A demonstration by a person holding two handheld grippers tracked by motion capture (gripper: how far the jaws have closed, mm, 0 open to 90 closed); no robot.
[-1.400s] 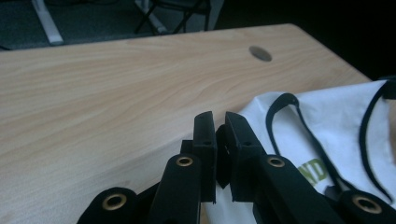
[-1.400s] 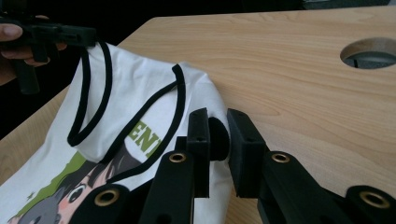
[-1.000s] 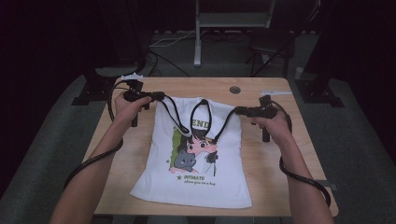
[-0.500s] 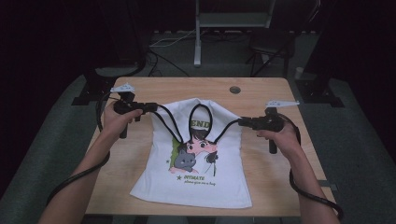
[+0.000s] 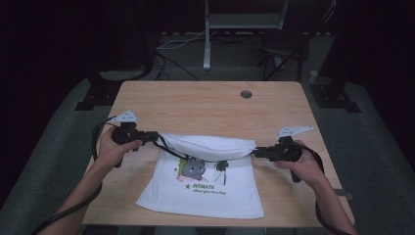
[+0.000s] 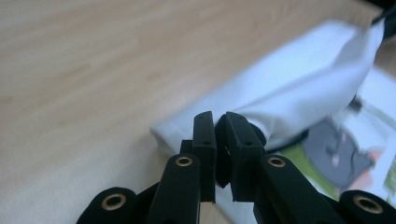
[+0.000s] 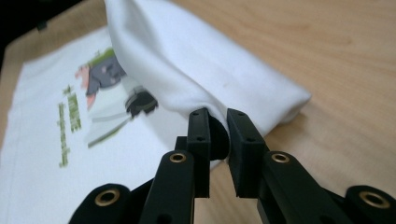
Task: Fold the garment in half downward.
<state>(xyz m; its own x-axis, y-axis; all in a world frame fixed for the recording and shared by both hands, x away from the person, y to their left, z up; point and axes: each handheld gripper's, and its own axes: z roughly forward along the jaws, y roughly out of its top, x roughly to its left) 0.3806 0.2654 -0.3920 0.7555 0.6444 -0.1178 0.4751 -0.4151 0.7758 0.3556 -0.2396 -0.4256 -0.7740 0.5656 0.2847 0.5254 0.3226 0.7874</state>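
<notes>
Left gripper (image 5: 155, 137) at nine o'clock of the counter (image 5: 205, 103), jaws pinched nearly together on one top corner of the white T-shirt (image 5: 203, 188); cloth bunched between the pads, seen close in the left gripper view (image 6: 215, 128).

Between the hands, a folded-over top edge stretched taut, long axis running nine to three o'clock. Lower half of the shirt flat on the wood toward six o'clock, cartoon print (image 5: 195, 169) half covered by the fold.

Right gripper (image 5: 258, 152) at three o'clock, jaws likewise almost shut on the opposite corner (image 7: 218, 126).

Likely folding top over hem: hem lying at six o'clock from both jaws, both hands about equally near it, so an even pull toward six o'clock looks needed.
</notes>
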